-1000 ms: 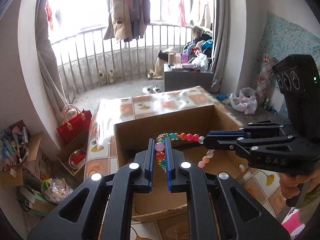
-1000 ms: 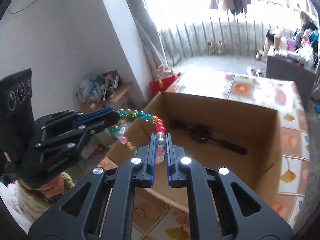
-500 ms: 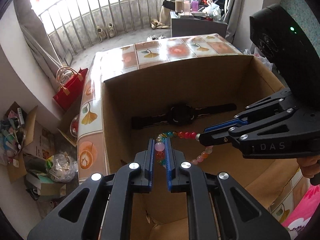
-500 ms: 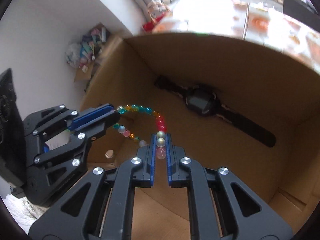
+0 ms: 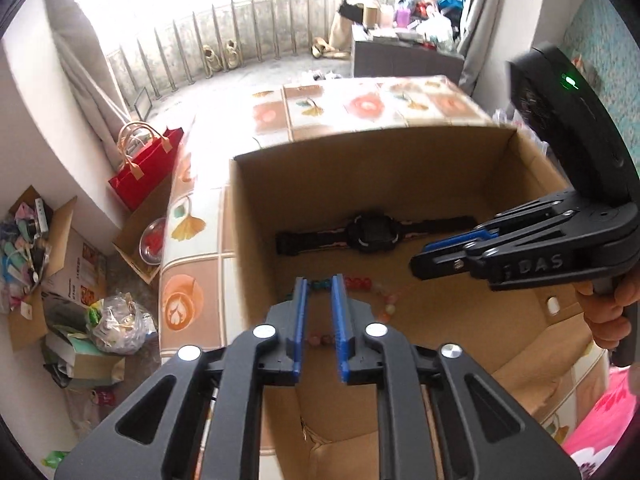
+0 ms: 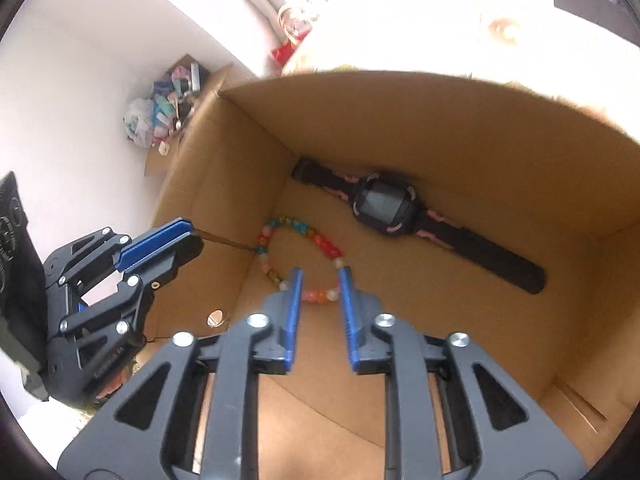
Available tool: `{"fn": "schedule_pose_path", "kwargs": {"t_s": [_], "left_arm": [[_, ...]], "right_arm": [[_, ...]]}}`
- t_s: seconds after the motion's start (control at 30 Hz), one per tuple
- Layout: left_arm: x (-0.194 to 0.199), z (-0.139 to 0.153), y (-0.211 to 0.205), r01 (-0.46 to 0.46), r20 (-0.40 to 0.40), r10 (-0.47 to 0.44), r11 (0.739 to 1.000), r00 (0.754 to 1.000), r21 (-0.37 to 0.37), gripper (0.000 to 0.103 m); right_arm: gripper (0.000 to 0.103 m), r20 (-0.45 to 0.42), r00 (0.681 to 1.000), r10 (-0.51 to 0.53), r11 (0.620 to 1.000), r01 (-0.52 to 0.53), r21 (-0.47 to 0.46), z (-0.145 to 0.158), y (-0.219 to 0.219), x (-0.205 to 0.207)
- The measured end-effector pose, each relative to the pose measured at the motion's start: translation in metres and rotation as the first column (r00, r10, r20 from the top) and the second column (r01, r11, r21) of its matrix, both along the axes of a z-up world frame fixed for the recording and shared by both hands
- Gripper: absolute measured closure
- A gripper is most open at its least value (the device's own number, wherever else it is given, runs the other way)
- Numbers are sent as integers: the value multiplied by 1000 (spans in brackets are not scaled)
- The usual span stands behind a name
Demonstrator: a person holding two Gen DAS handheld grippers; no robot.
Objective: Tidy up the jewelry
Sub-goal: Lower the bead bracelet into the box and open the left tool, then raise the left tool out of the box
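In the left wrist view, the bead bracelet (image 5: 362, 284) lies on the floor of the cardboard box (image 5: 360, 168). Only parts of it show: teal and red beads beyond the tips, pale pink and orange ones to the right, and a few beads lower down between the blue pads. The left gripper (image 5: 319, 282) hangs above the box floor with its two fingers apart, and nothing is clamped between them; the bracelet is under them, not in them. Farther toward the back wall of the box lies a black watch (image 5: 374, 232), flat, with its strap stretched out to both sides. The right gripper (image 5: 420, 260) reaches in from the right, above the box floor, beside the watch; from this side I cannot tell how its fingers stand.

In the right wrist view, the bracelet (image 6: 298, 256) shows whole: a closed loop of round beads in teal, yellow, red, orange, pink and cloudy white. It lies flat on the box (image 6: 460, 120) floor, near the left wall, and apart from the watch (image 6: 384, 204), which lies slanted along the back wall. The right gripper (image 6: 320, 276) has its fingers spread, with the near part of the loop seen in the gap between them. The left gripper (image 6: 188, 232) is at the left wall of the box, away from the beads.
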State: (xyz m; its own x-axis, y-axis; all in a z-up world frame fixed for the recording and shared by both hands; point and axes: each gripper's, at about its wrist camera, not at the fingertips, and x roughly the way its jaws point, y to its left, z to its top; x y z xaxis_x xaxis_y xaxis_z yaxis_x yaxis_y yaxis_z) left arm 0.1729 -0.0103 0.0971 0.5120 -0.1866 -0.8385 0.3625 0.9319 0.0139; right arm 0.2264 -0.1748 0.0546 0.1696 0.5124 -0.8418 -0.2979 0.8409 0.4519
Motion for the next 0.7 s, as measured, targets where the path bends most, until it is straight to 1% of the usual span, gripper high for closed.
{"fn": "schedule_pose_path", "kwargs": {"t_s": [0.07, 0.1, 0.13, 0.17, 0.2, 0.27, 0.3, 0.33, 0.37, 0.4, 0.43, 0.47, 0.5, 0.6, 0.7], "left_arm": [[-6, 9, 9, -19, 22, 20, 999, 1000, -28, 78], [-12, 15, 15, -29, 37, 31, 998, 999, -49, 77], [-17, 19, 20, -38, 48, 41, 997, 998, -65, 73], [-21, 23, 24, -46, 56, 50, 996, 997, -74, 68], [-28, 28, 30, -58, 69, 64, 995, 996, -87, 66], [-39, 34, 38, -70, 86, 80, 991, 993, -112, 59], [-46, 37, 43, -73, 92, 85, 989, 992, -128, 57], [-53, 40, 47, -75, 97, 90, 987, 991, -143, 52], [-58, 41, 49, -78, 100, 94, 986, 991, -150, 49], [-66, 43, 52, -84, 107, 102, 983, 989, -161, 48], [-72, 44, 55, -88, 111, 108, 981, 988, -172, 45], [-80, 44, 58, -91, 112, 114, 977, 987, -192, 42], [-88, 45, 60, -89, 114, 114, 974, 987, -209, 41], [-110, 43, 66, -69, 126, 106, 962, 986, -264, 34], [-122, 34, 67, -58, 122, 97, 955, 988, -292, 28]], "right_arm": [[75, 58, 998, -8, 1000, 7, 6, 17, -7, -12], [72, 79, 997, -15, 1000, 14, 5, 23, -10, -18], [71, 117, 993, -24, 1000, 24, 4, 33, -15, -27], [67, 148, 989, -29, 1000, 29, 8, 41, -19, -34], [62, 182, 982, -38, 999, 38, 9, 50, -26, -39], [57, 259, 964, -62, 998, 64, -2, 67, -38, -58], [52, 287, 956, -68, 997, 72, -5, 73, -40, -65], [49, 326, 943, -73, 997, 79, -6, 81, -43, -79], [44, 358, 930, -83, 996, 91, -4, 88, -48, -92], [42, 381, 920, -93, 995, 101, -1, 92, -52, -99], [40, 407, 907, -107, 994, 111, 13, 99, -59, -113], [37, 424, 897, -122, 992, 119, 33, 102, -65, -127], [34, 432, 892, -137, 991, 129, 47, 105, -70, -137], [33, 434, 877, -206, 978, 174, 113, 105, -92, -171], [33, 437, 855, -281, 960, 244, 139, 95, -112, -196]]}}
